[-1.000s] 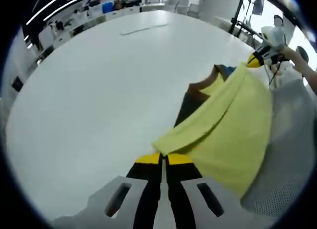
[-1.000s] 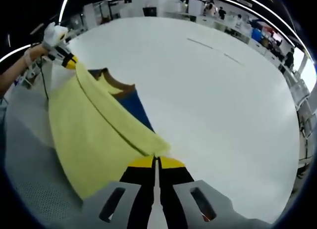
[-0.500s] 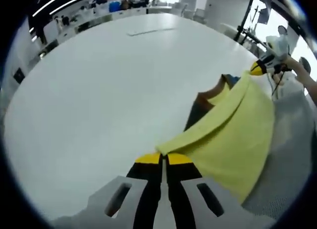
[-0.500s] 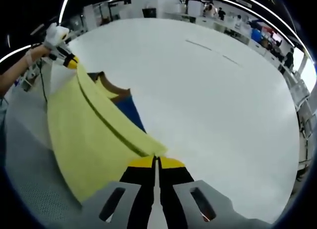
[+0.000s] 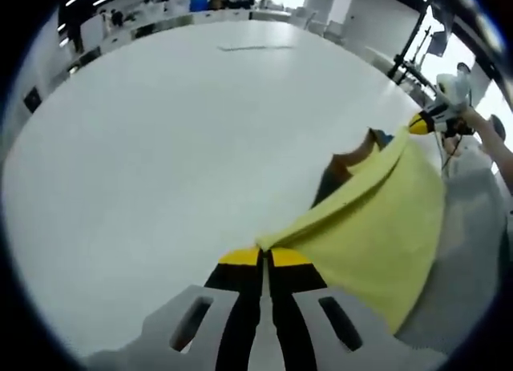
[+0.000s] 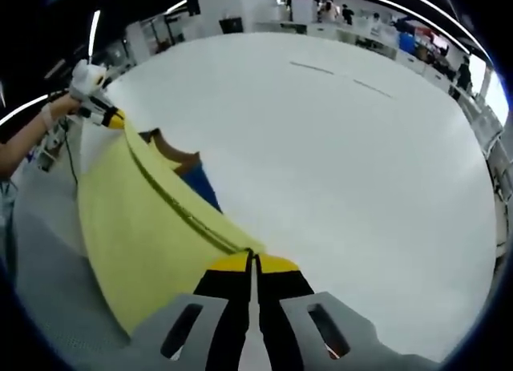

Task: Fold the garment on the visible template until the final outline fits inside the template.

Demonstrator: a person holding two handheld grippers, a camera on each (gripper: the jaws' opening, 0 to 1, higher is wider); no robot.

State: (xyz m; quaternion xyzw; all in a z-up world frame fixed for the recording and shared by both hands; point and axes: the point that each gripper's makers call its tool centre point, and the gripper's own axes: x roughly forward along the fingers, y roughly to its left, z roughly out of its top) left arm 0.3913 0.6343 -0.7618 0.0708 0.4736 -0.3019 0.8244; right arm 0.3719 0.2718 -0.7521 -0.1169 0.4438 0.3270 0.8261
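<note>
In the left gripper view, the left gripper (image 5: 265, 256) is being kept clenched on one corner of the yellow garment (image 5: 377, 231), the cloth being pinched between its closed yellow-tipped jaws. At the far right of that view the right gripper (image 5: 425, 124) is being seen gripping the opposite corner, held by a person's hand (image 5: 467, 121). The garment is being stretched in the air between the two grippers, above the white table (image 5: 160, 155), its top edge drawn into a taut line. A brown and blue part (image 5: 353, 159) is being shown behind the yellow fold. A thin strip (image 5: 244, 47) is lying far off on the table, well apart from the garment. Stands and desks are being seen beyond the table edge.

In the right gripper view, the right gripper (image 6: 255, 260) is being held closed on the garment (image 6: 136, 235) corner, and the left gripper (image 6: 108, 118) is being seen at upper left, grasping the other corner, with a hand (image 6: 82, 81) on it. The yellow sheet is hanging down from the edge, blocking the table (image 6: 337, 163) at the left. The brown and blue part (image 6: 180, 159) is peeking out beside it. Two faint strips (image 6: 341, 76) are lying far away. A grey mesh surface (image 6: 48, 267) is being seen below the garment.
</note>
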